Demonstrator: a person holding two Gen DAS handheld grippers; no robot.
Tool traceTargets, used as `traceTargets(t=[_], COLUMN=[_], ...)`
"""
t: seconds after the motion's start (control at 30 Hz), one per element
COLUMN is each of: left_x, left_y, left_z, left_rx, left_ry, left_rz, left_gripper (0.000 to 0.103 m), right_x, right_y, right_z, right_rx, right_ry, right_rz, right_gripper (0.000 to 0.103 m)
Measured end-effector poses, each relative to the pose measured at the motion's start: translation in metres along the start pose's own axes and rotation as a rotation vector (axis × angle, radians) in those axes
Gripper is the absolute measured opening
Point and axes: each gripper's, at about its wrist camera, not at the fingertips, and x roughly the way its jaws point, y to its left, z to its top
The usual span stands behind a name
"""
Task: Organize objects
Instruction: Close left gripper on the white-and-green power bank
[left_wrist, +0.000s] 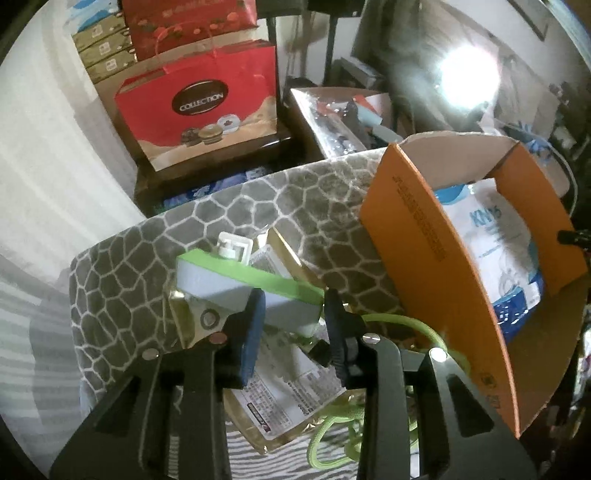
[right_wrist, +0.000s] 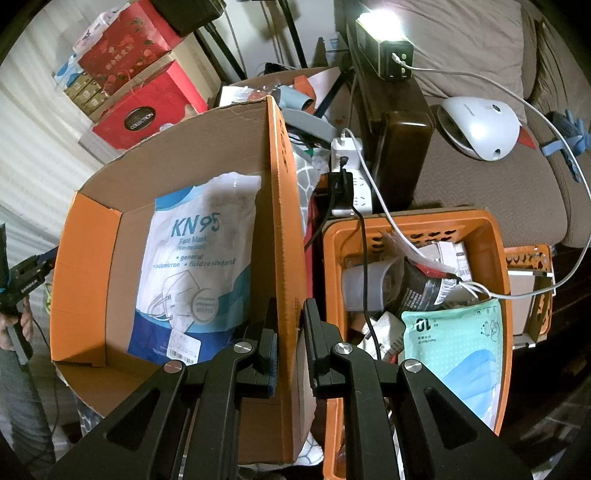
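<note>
We are in a cluttered home: a brown sofa (right_wrist: 480, 177), stacked gift boxes (left_wrist: 192, 26), a power strip (right_wrist: 351, 184).

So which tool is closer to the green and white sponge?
Left. The left tool has the sponge between its fingers. The right tool is away, clamped on the orange box wall.

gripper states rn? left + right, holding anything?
Left gripper: closed on the green-and-white sponge block, held above the clutter.
Right gripper: shut on the orange cardboard box's side wall.
</note>
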Motion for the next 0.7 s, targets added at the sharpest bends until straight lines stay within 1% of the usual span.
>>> traceTargets(t=[0.03, 0.07, 0.1, 0.13, 0.2, 0.23, 0.27, 0.33, 0.4, 0.47, 0.57, 0.6, 0.63, 0.7], left_x=[0.001, 0.002, 0.002, 0.001, 0.0, 0.0, 0.001, 0.005, 0.009, 0.014, 0.024, 0.027, 0.028, 0.029], left_y=[0.001, 0.002, 0.002, 0.005, 0.013, 0.019, 0.027, 0.037, 0.047, 0.055, 0.065, 0.065, 0.064, 0.061], left_z=[0.001, 0.002, 0.002, 0.003, 0.005, 0.006, 0.007, 0.008, 0.012, 0.014, 0.015, 0.015, 0.015, 0.016], left_rx=[0.002, 0.003, 0.003, -0.01, -0.068, -0.107, -0.159, -0.214, -0.258, -0.286, -0.366, -0.378, -0.383, -0.38], left_ry=[0.015, 0.026, 0.033, 0.035, 0.032, 0.034, 0.044, 0.063, 0.07, 0.084, 0.124, 0.128, 0.128, 0.127], left_rz=[-0.017, -0.044, -0.07, -0.085, -0.091, -0.098, -0.108, -0.118, -0.088, -0.078, -0.116, -0.139, -0.146, -0.133], left_gripper=[0.047, 0.053, 0.065, 0.069, 0.073, 0.079, 0.08, 0.08, 0.08, 0.08, 0.08, 0.08, 0.08, 0.08], right_x=[0.0, 0.0, 0.0, 0.0, 0.0, 0.0, 0.0, 0.0, 0.0, 0.0, 0.0, 0.0, 0.0, 0.0], right_y=[0.0, -0.002, -0.002, -0.002, -0.003, -0.003, -0.002, -0.002, -0.003, -0.003, -0.002, -0.003, -0.003, -0.003], right_z=[0.0, 0.0, -0.001, -0.001, -0.001, -0.001, -0.001, -0.001, -0.001, -0.001, -0.001, -0.001, -0.001, -0.001], right_rx=[0.001, 0.002, 0.002, 0.003, 0.001, 0.003, 0.005, 0.001, 0.002, 0.005, 0.003, 0.002, 0.002, 0.003], right_ry=[0.0, -0.001, -0.001, -0.002, -0.002, -0.002, -0.002, -0.002, -0.002, -0.002, -0.001, -0.001, -0.001, -0.001], right_rz=[0.003, 0.004, 0.006, 0.007, 0.007, 0.008, 0.008, 0.005, 0.007, 0.008, 0.007, 0.006, 0.006, 0.007], right_gripper=[0.012, 0.012, 0.012, 0.012, 0.012, 0.012, 0.012, 0.012, 0.012, 0.012, 0.012, 0.012, 0.012, 0.012])
